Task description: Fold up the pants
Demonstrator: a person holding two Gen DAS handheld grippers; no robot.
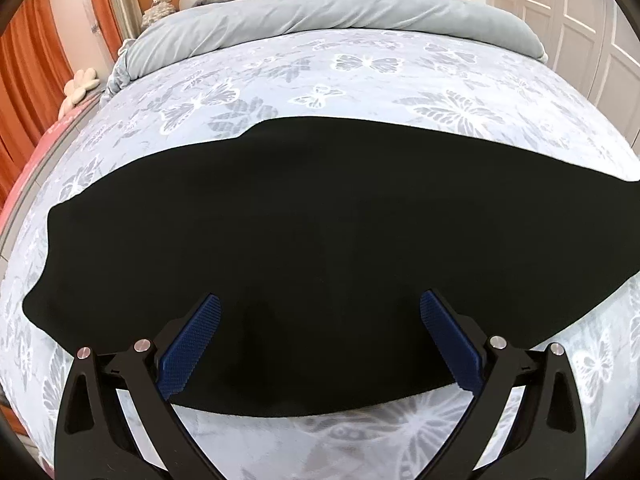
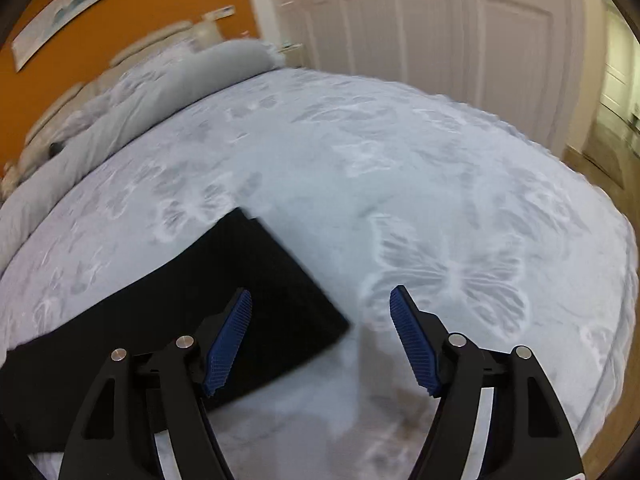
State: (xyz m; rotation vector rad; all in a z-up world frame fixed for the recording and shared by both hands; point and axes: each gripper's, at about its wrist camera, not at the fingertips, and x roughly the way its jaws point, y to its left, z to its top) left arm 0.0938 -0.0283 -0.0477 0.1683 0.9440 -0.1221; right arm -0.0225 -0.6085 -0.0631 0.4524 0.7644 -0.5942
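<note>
Through my left wrist camera, I am looking across the black pants (image 1: pixel 304 248), which are lying flat on the bed (image 1: pixel 360 76) and stretching nearly from one side of the view to the other. My left gripper (image 1: pixel 320 312) is hovering over their near edge with its fingers (image 1: pixel 192 344) spread wide, gripping nothing. The near hem is curving just below my fingertips, with a strip of butterfly-print cover showing beneath it. Beyond the far edge, a broad band of bare cover is lying open up to the rolled grey duvet (image 1: pixel 320 16). An orange curtain (image 1: pixel 24 92) is hanging on the left, and white closet doors (image 1: pixel 576 8) are standing on the right, both well apart from the pants.

Through my right wrist camera, blurred by motion, I am seeing one squared end of the pants (image 2: pixel 224 292) reaching in from the lower left. My right gripper (image 2: pixel 320 312) is hanging with its fingers (image 2: pixel 228 344) wide apart and empty, the left one over the fabric, the right one (image 2: pixel 412 344) over bare cover beside the corner. The bed (image 2: pixel 400 168) is lying open to the right and ahead. The duvet (image 2: pixel 132 104) is bunching along the far left, and white doors (image 2: pixel 440 20) are standing behind the bed.
</note>
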